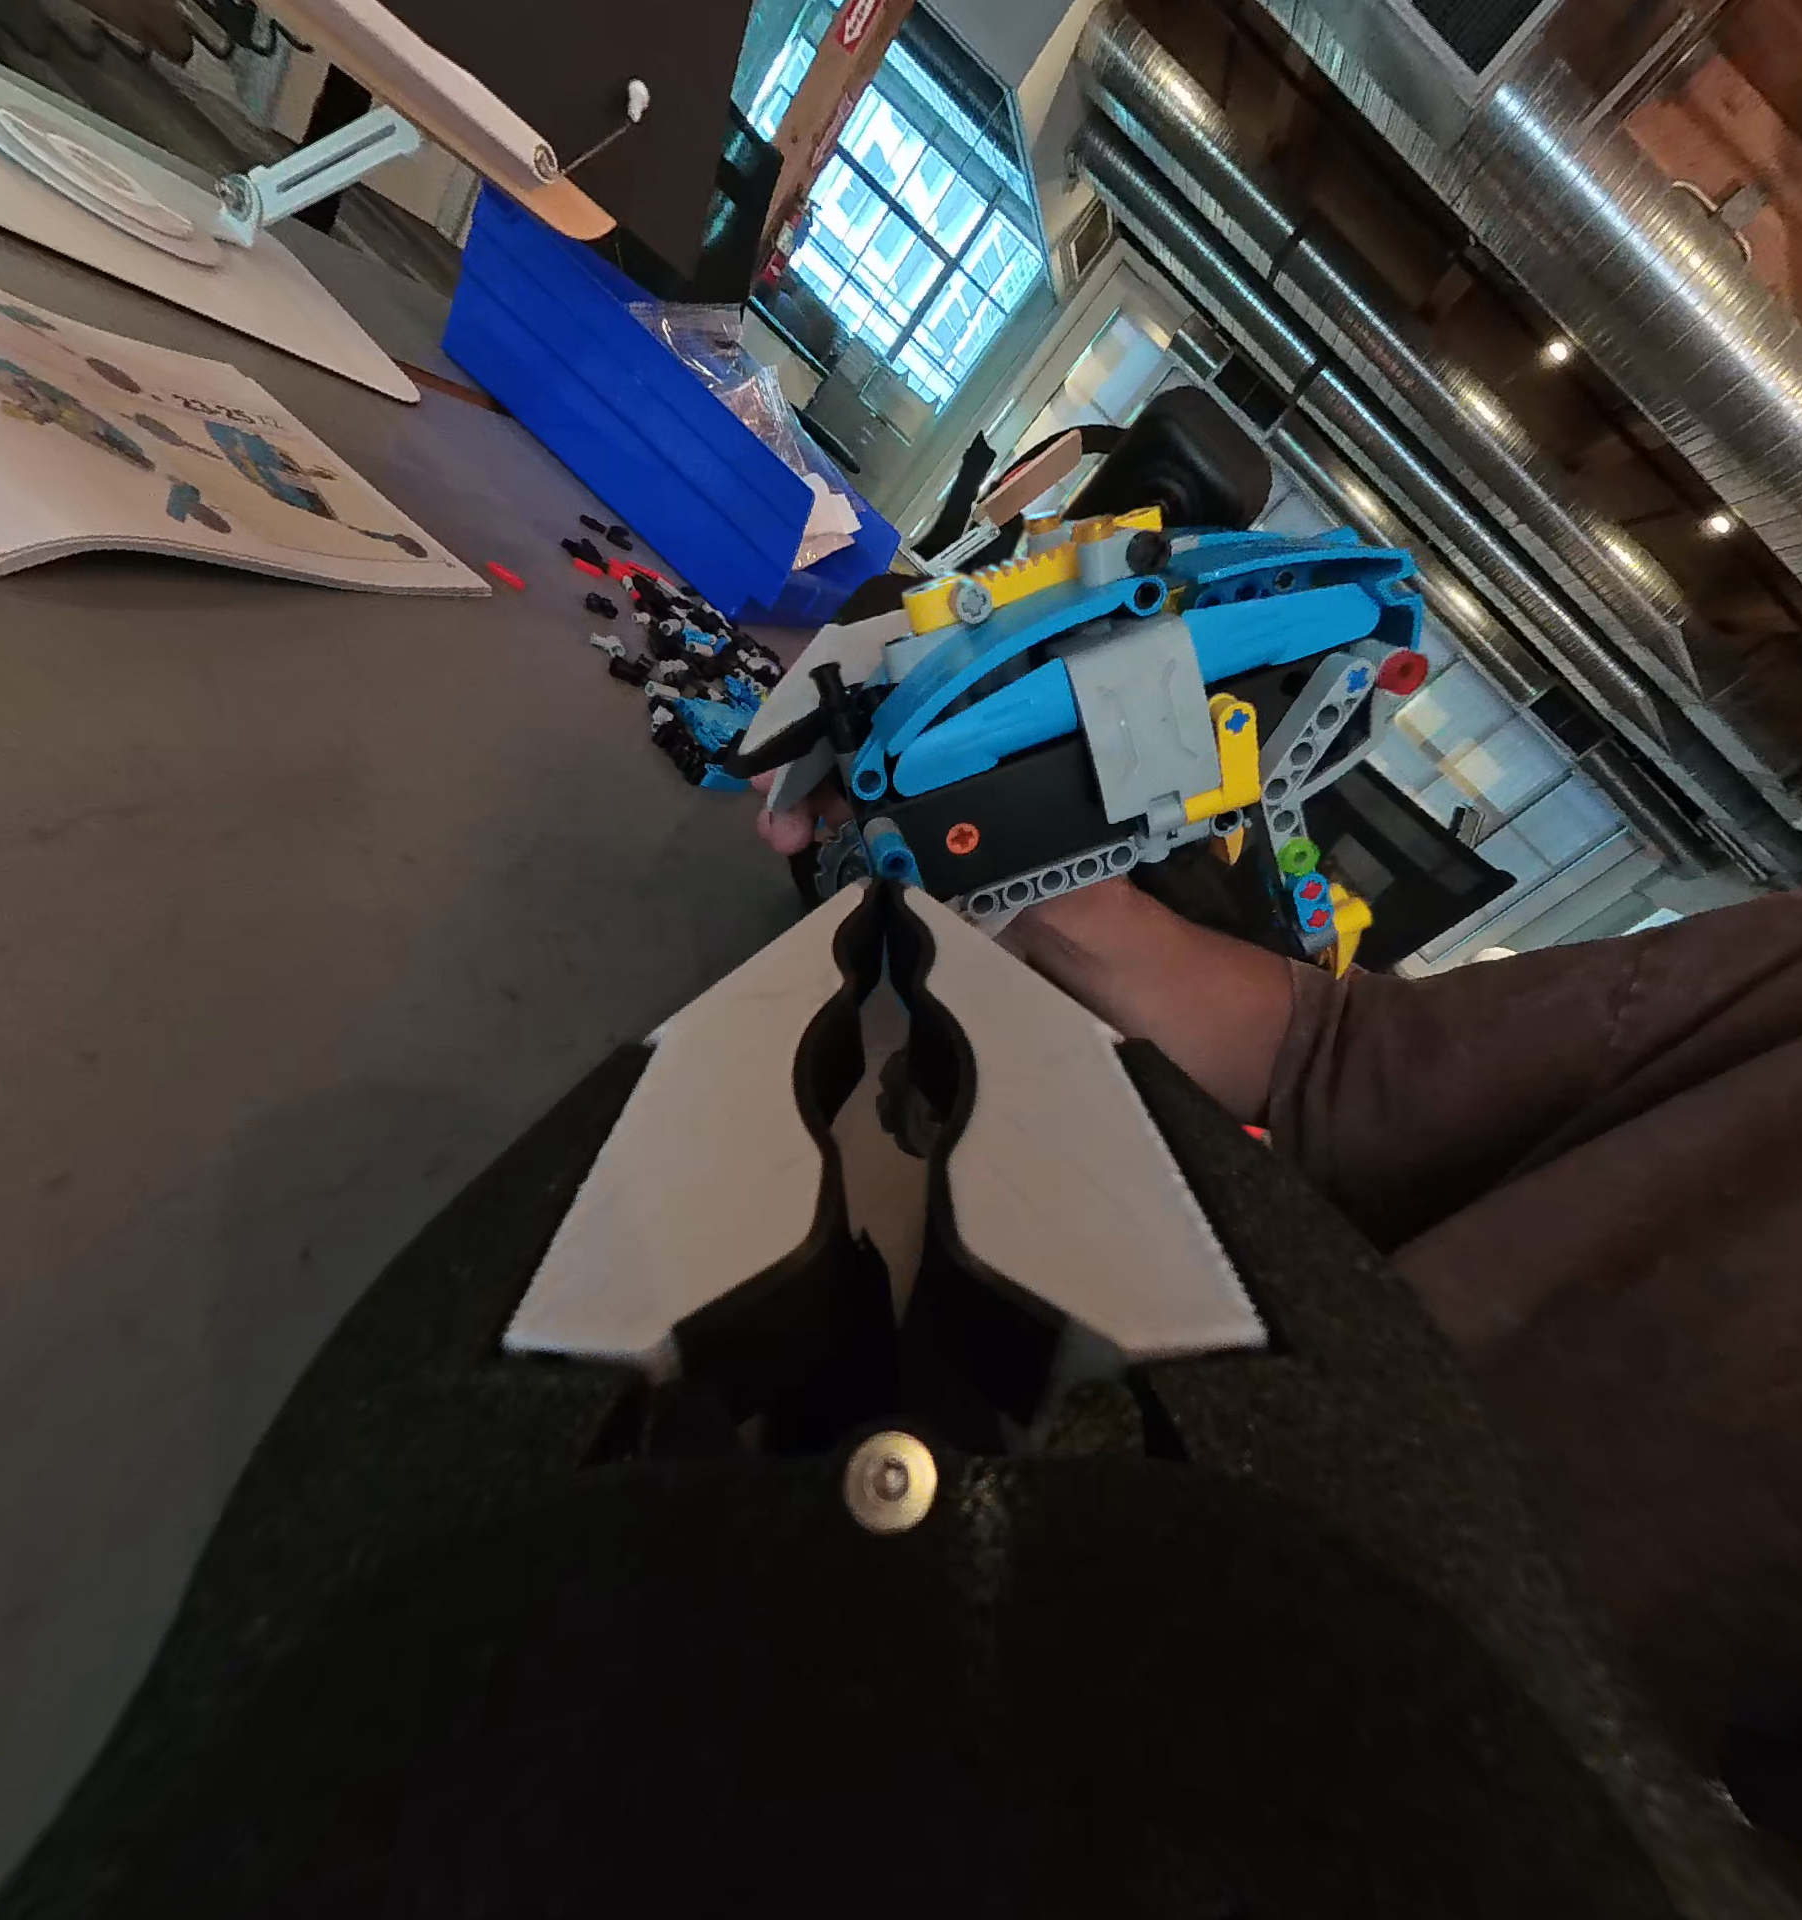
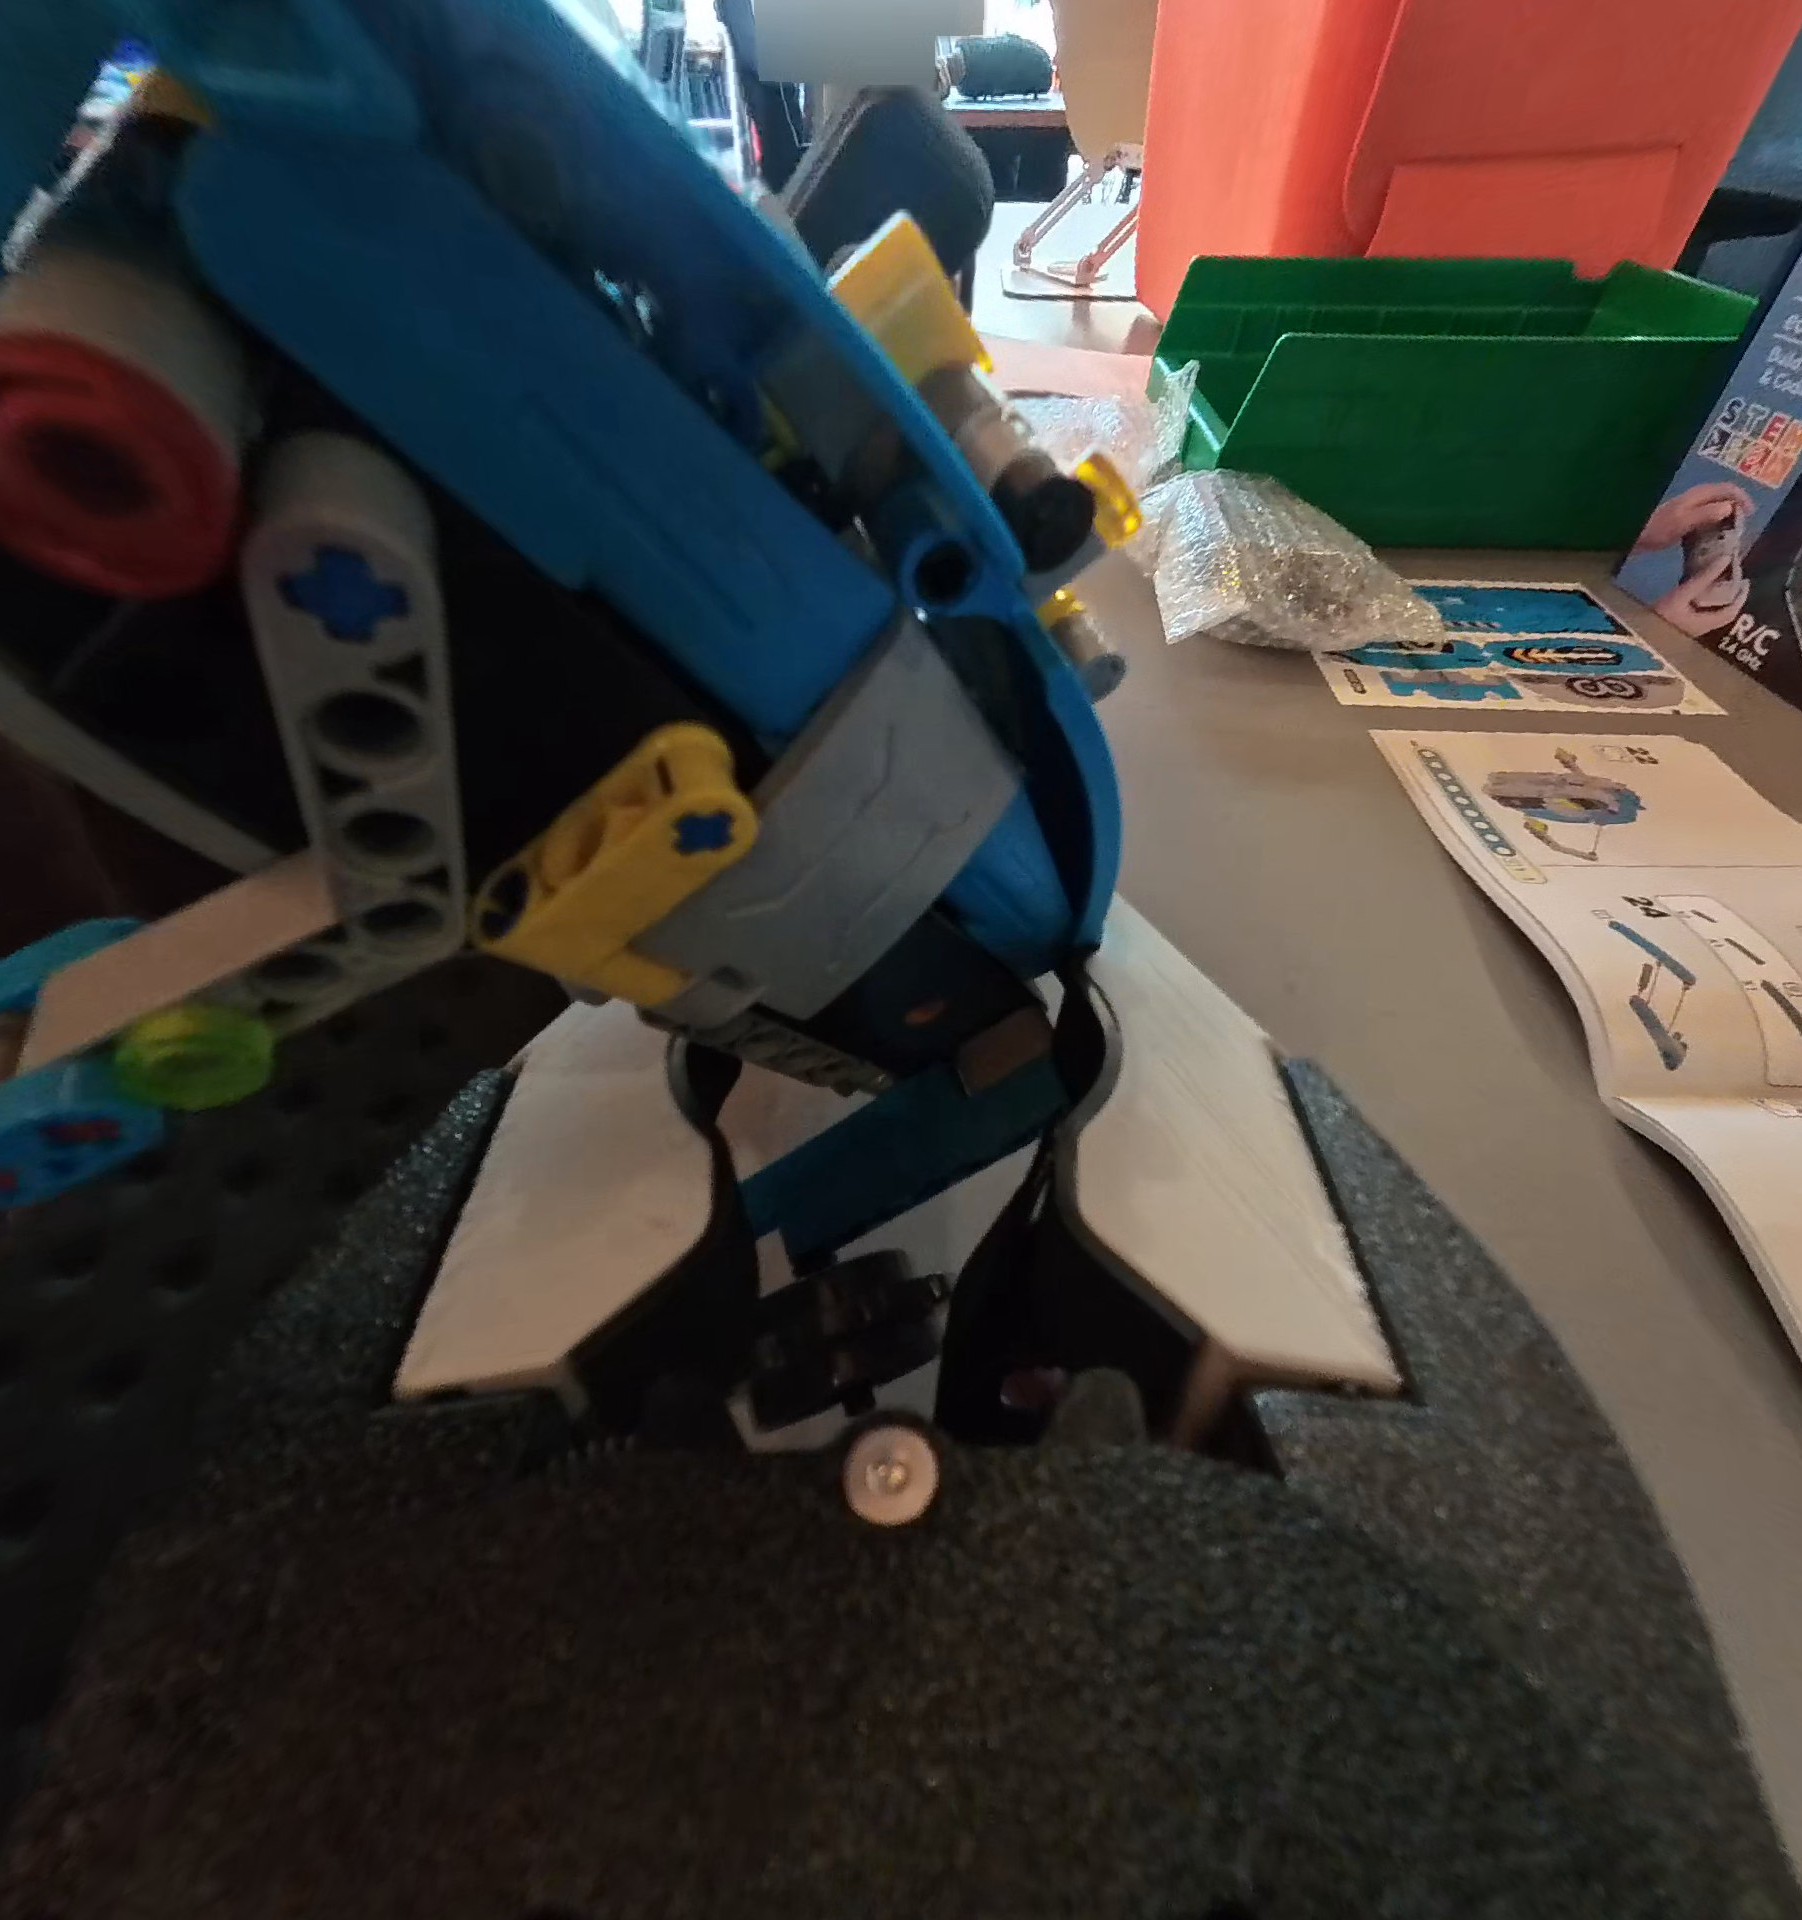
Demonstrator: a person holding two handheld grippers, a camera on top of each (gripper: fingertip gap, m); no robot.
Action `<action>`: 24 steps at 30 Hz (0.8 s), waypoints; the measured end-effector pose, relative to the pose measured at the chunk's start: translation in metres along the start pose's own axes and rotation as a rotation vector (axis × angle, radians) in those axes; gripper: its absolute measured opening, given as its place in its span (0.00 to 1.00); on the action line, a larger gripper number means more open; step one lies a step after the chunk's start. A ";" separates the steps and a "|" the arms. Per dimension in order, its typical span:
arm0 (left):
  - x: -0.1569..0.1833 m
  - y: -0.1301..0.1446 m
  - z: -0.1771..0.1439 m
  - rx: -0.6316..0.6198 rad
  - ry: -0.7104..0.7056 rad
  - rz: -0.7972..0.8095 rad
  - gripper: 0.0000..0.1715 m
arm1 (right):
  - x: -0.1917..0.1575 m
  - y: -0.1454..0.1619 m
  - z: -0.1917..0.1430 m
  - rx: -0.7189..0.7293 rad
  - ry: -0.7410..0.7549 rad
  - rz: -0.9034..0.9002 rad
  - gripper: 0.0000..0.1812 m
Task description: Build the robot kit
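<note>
Toy vehicle (image 2: 585,582) of glossy blue, grey and yellow plastic beams is hanging above the matte grey worktop (image 1: 253,935), clamped in the right tool (image 2: 892,1029); left tool (image 1: 884,914) is closed, tips together.

Blue, yellow and grey brick model (image 1: 1115,717), green bin (image 2: 1448,416), blue bin (image 1: 616,416)

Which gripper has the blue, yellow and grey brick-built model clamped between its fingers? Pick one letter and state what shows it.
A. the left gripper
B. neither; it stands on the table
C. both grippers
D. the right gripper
D: the right gripper grips the model by its lower edge, off the table, while the left gripper is pinched shut just below the model.
</note>
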State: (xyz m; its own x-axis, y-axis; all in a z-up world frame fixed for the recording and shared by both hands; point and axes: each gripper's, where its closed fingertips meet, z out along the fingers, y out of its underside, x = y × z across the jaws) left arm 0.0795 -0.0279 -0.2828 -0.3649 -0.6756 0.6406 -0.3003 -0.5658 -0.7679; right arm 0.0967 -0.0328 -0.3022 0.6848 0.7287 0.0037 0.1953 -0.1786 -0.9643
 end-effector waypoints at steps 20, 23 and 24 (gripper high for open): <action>-0.048 -0.017 -0.027 -0.025 -0.227 0.094 0.14 | 0.057 0.032 0.016 -0.215 0.281 0.236 0.35; -0.051 -0.017 -0.039 -0.065 -0.252 0.151 0.22 | 0.060 0.043 0.031 -0.302 0.333 0.293 0.35; -0.049 -0.017 -0.042 -0.076 -0.242 0.160 0.23 | 0.061 0.045 0.035 -0.318 0.349 0.304 0.35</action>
State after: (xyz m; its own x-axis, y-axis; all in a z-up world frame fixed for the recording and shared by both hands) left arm 0.0656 0.0345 -0.3013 -0.1951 -0.8515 0.4867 -0.3247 -0.4122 -0.8513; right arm 0.1226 0.0273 -0.3544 0.9247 0.3603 -0.1227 0.1175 -0.5768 -0.8084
